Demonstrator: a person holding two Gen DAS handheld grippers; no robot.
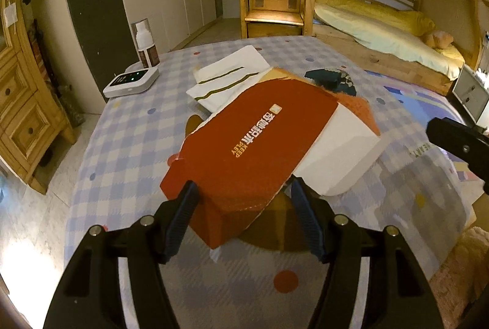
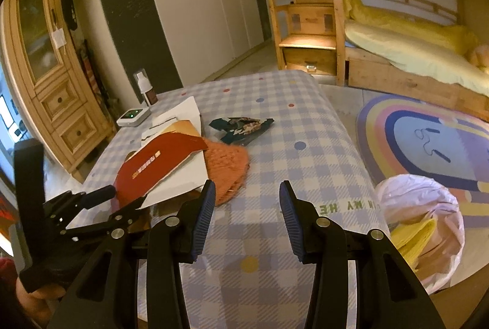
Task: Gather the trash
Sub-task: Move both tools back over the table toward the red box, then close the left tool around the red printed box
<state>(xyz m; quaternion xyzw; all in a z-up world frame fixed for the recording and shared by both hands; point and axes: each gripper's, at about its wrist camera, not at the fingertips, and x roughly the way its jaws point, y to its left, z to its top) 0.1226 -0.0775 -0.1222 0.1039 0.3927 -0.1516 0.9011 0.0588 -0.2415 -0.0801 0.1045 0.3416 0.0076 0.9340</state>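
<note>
Jaws first: our left gripper [image 1: 241,191] has its fingers either side of the red cardboard box [image 1: 244,139], though we can't tell if the pads press it. Our right gripper [image 2: 246,206] hangs spread with nothing between its fingers, over the checked tablecloth [image 2: 275,103]. The box lies flattened beside an orange mesh scrap [image 2: 227,167] and a dark snack wrapper [image 2: 241,129]. On the floor right, the bagged bin [image 2: 421,225] sits open.

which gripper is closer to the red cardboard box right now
Left. The left gripper straddles the red cardboard box's near corner; the right gripper hovers open over bare tablecloth beside it.
</note>
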